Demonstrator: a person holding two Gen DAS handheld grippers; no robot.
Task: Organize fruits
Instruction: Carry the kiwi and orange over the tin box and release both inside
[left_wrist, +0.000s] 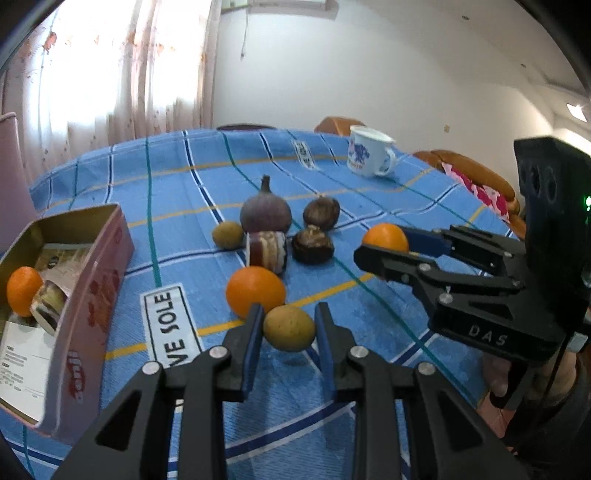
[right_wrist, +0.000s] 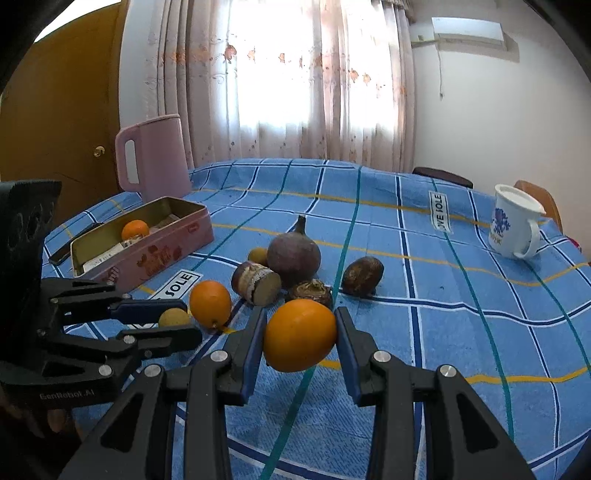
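Your left claw sat low over the table, its jaws parted around a small yellow-green fruit. Both pads looked very close to its sides, though whether they pressed it you could not tell from the fisheye view. An orange lay just ahead and left of that claw, touching the near finger. Farther ahead stood a cluster: a fig, a second green fruit, a cut brown piece and two dark chestnuts.

Your right claw held a second orange between its blue pads, which met the fruit on both sides. Ahead of it the same cluster showed, with the fig in the middle.

Far to the left of your left claw, the pink tin stood open, with a third orange and some packets inside. A mug stood well off to the right of your right claw, and a pink jug stood behind the tin.
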